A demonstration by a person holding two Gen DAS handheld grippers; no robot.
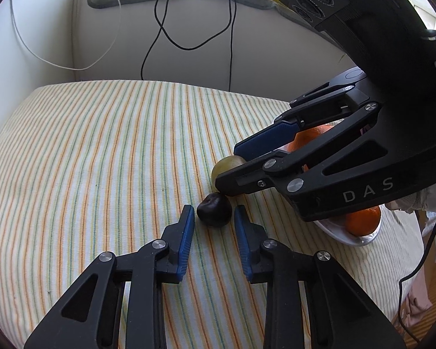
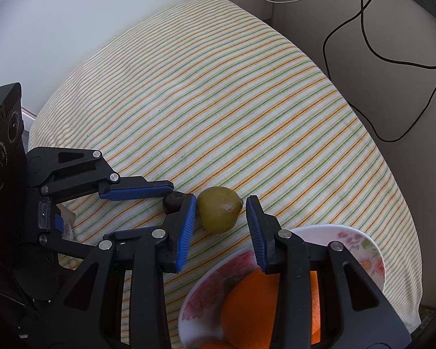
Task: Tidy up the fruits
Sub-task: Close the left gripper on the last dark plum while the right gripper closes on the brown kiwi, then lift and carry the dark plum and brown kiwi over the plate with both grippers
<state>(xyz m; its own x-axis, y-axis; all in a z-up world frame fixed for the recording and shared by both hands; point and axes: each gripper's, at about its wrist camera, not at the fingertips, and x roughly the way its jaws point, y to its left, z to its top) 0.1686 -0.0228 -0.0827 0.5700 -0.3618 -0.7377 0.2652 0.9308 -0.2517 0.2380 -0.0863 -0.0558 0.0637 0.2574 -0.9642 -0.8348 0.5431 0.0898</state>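
Fruits: both grippers' fingers apart, left (image 1: pixel 214 213) flanking plum (image 1: pixel 214 209), right (image 2: pixel 221 203) flanking pear (image 2: pixel 219 209).

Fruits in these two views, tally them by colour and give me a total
Orange: 2, both in the floral bowl, one orange fruit at its near end, another behind the right gripper
Green: 1, the pear
Dark: 1, the plum, by the left gripper
Total: 4

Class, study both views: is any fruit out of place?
Yes. The green pear and dark plum lie loose on the striped cloth, outside the floral plate that holds the oranges.
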